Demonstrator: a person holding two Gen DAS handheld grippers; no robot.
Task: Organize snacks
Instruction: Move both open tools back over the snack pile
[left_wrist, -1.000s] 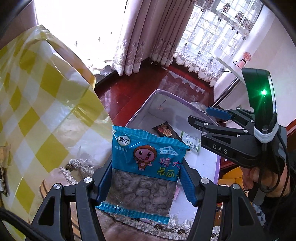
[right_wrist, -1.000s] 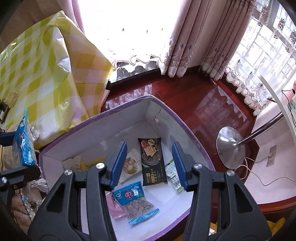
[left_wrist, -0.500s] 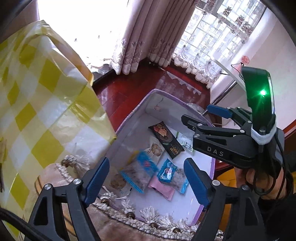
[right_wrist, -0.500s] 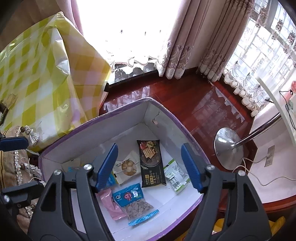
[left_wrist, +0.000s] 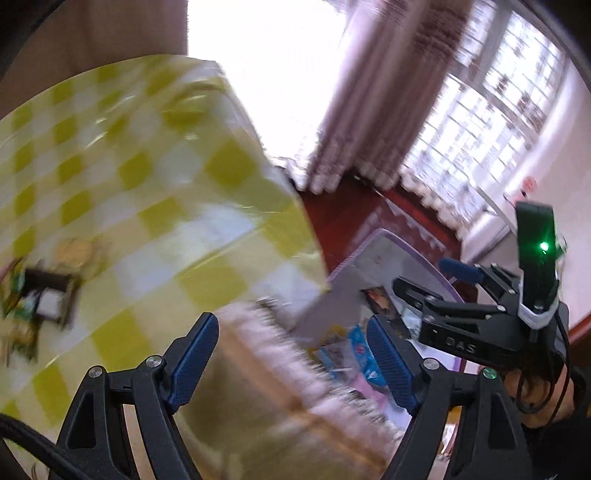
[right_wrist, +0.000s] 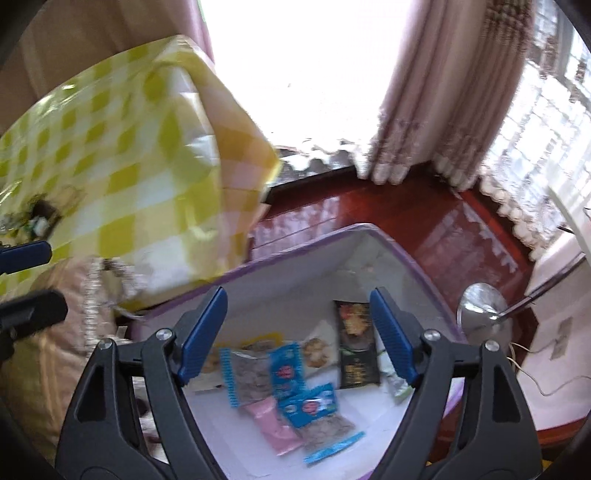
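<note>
inside purple-rimmed box (right_wrist: 417, 258): blue snack packets (right_wrist: 284, 365)

The floor (right_wrist: 424, 221) was dark red wood, polished to a gloss that mirrored the curtains. The table cover (right_wrist: 122, 177), checked yellow and white, looked like shiny plastic sheeting with creases catching light. The box (right_wrist: 424, 266) had matt white walls with a purple rim. Snack packets (right_wrist: 314, 402) inside were glossy foil or plastic film. The curtains (right_wrist: 424, 110) were soft cloth with lace edging. A lamp base (right_wrist: 480, 306) was bright polished metal. The pads (right_wrist: 391, 332) looked ribbed blue rubber on matt black plastic
</note>
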